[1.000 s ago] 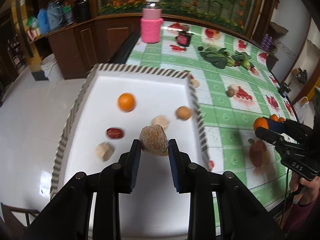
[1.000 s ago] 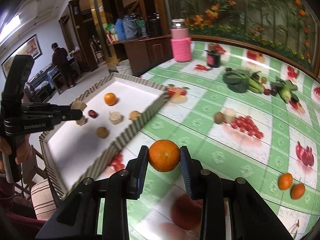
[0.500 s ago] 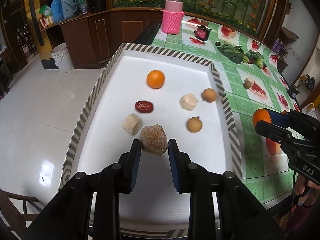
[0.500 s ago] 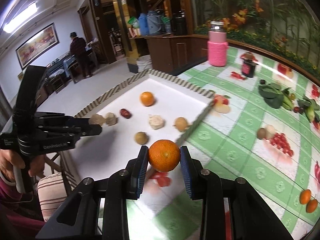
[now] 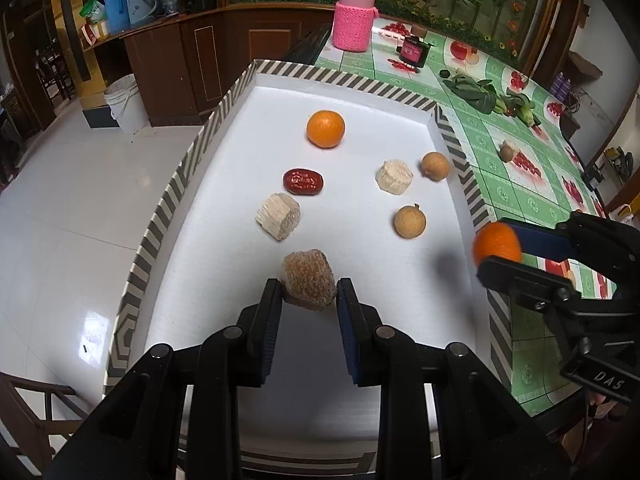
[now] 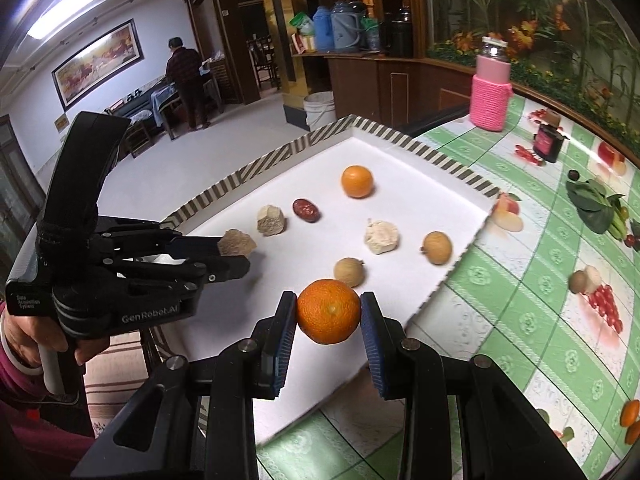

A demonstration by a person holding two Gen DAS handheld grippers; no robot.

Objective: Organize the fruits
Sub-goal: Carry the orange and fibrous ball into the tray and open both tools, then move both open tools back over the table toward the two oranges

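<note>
My left gripper [image 5: 308, 292] is shut on a rough brown lump [image 5: 308, 279] and holds it low over the near part of the white tray [image 5: 280, 76]. It also shows in the right wrist view [image 6: 236, 250]. My right gripper [image 6: 329, 312] is shut on an orange [image 6: 329, 311] above the tray's right rim; the orange also shows in the left wrist view [image 5: 497, 243]. In the tray lie another orange [image 5: 325, 128], a red date [image 5: 303, 182], two pale chunks [image 5: 278, 216] [image 5: 394, 175] and two tan longans [image 5: 410, 221] [image 5: 435, 165].
The tray has a striped rim and sits at the table's left end, beside open floor. On the green cloth are a pink-sleeved jar [image 5: 354, 20], a dark small jar [image 5: 412, 48], leafy greens [image 5: 476, 92], a small brown fruit [image 6: 578, 281] and two small oranges [image 6: 630, 416].
Both grippers have moved in over the tray. The left one has lowered the brown lump towards the tray floor; the right one has carried the orange leftwards to the tray's right rim.
</note>
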